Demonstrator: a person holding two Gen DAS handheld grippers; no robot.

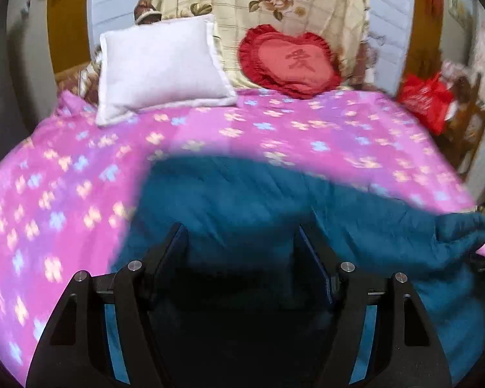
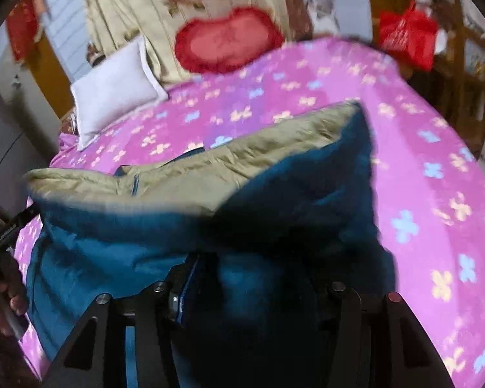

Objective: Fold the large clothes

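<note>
Blue jacket (image 2: pixel 119 252) with tan lining lies bunched on a pink flowered bedspread (image 2: pixel 420 168), covering the right gripper's (image 2: pixel 255 294) fingers.

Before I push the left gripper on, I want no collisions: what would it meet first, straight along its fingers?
The left gripper would most likely meet the teal padded garment first; its fabric already lies between the fingers. The picture is blurred, so depth is uncertain.

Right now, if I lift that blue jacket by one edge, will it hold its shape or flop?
Likely flop: the blue jacket already drapes and bunches in soft folds on the pink bedspread. Its puffy quilting suggests it is light for its bulk. The smooth tan lining may be slippery.
</note>
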